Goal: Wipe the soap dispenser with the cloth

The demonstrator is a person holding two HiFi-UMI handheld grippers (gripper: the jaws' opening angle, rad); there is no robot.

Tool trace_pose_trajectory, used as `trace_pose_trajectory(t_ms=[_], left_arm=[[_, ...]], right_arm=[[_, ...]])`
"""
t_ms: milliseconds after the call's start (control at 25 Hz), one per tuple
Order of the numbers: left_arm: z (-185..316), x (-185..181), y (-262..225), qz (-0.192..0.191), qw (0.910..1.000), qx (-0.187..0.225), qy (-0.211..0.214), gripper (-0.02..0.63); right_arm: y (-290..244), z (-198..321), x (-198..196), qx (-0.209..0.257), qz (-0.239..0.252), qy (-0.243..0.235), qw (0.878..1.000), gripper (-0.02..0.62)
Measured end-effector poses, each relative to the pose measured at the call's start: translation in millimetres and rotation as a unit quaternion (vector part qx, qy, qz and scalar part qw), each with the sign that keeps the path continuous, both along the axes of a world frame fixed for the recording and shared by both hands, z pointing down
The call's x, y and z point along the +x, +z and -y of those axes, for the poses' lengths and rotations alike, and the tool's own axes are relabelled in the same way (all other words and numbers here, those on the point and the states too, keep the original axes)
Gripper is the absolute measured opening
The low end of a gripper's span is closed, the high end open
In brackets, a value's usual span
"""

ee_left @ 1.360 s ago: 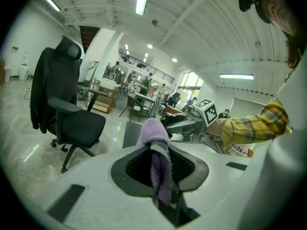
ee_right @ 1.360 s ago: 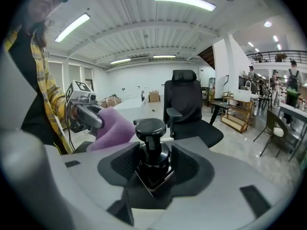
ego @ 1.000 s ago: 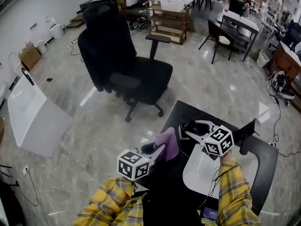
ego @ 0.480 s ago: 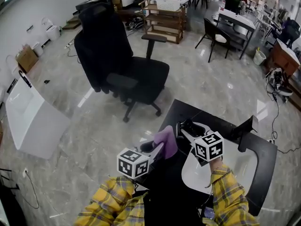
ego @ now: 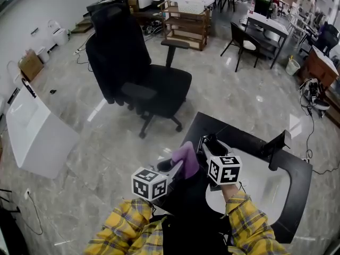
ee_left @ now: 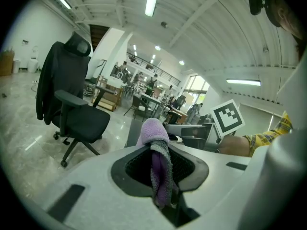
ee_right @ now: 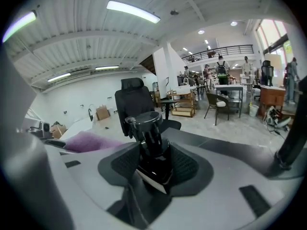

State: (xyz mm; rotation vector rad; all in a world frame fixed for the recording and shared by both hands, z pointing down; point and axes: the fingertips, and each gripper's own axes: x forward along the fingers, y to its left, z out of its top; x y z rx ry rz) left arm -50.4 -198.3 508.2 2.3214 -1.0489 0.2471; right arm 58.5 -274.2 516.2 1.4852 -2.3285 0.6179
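Fingers (ee_left: 81, 186) of the left gripper (ee_left: 160, 176) are pinched together on a purple cloth (ee_left: 154, 138), whose folded end stands up past the tips. Those of the right gripper (ee_right: 153, 171) clamp the body of a black soap dispenser (ee_right: 151, 138), leaving its pump head clear above the pads.

In the head view both tools are raised over the near corner of a dark countertop (ego: 297, 195) with a white basin (ego: 265, 187). The cloth sits just beside the dispenser, on its left — whether the two touch cannot be told.

Progress, as judged: both items are picked up and brought together, so the preparatory steps look done. No view shows how much of the dispenser has been wiped. Probably left — rubbing the cloth over body and pump head, then setting both down.
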Motion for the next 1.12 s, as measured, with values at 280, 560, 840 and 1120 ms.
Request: trace_pose_trajectory(t_ms=[280, 560, 840, 1120], left_arm=[[-3.4, -4.1, -1.5, -0.001, 1.0, 0.0, -0.002, 0.064], [-4.9, -5.6, -4.3, 0.002, 1.0, 0.003, 0.002, 0.064], [-4.9, -4.1, -3.0, 0.001, 1.0, 0.004, 0.005, 0.064], [-6.4, -4.2, -5.4, 0.009, 0.9999, 0.005, 0.013, 0.064]], right_arm=[[-0.3, -2.8, -1.9, -0.006, 0.005, 0.08, 0.997, 0.187], [-7.9, -2.4, -10.4, 0.011, 0.008, 0.011, 1.0, 0.239], [-6.5, -2.8, -12.2, 0.079, -0.112, -0.216, 0.967, 0.253], [-4.0, -2.6, -12.2, 0.052, -0.105, -0.355, 0.928, 0.22]])
